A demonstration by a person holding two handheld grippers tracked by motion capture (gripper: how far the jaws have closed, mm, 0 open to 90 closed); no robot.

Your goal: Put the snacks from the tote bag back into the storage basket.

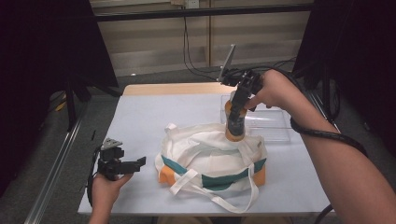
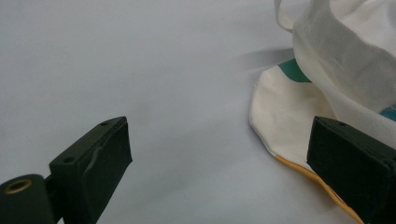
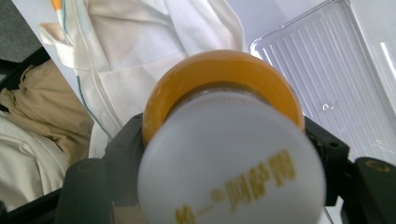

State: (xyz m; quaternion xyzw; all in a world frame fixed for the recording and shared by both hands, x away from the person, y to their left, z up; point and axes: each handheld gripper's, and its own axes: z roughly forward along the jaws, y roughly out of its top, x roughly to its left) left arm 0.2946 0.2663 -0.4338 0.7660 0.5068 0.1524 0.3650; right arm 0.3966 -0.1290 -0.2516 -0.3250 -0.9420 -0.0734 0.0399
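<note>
A white cloth bag (image 1: 212,158) with a teal band and orange corners lies in the middle of the table, its straps spread toward the front. My right gripper (image 1: 237,111) is shut on an orange bottle (image 1: 235,125) with a white cap, held upright just above the bag's far right side. In the right gripper view the bottle's white cap (image 3: 231,161) and orange body (image 3: 219,70) sit between the jaws, with the bag (image 3: 140,51) below. My left gripper (image 1: 137,163) stands open low at the table's front left, pointing at the bag's orange-edged corner (image 2: 285,121).
A clear plastic tray (image 1: 268,119) lies on the table behind and to the right of the bag, seen as ribbed plastic (image 3: 327,79) in the right gripper view. Cables hang behind the table's far edge. Dark frames stand at both sides.
</note>
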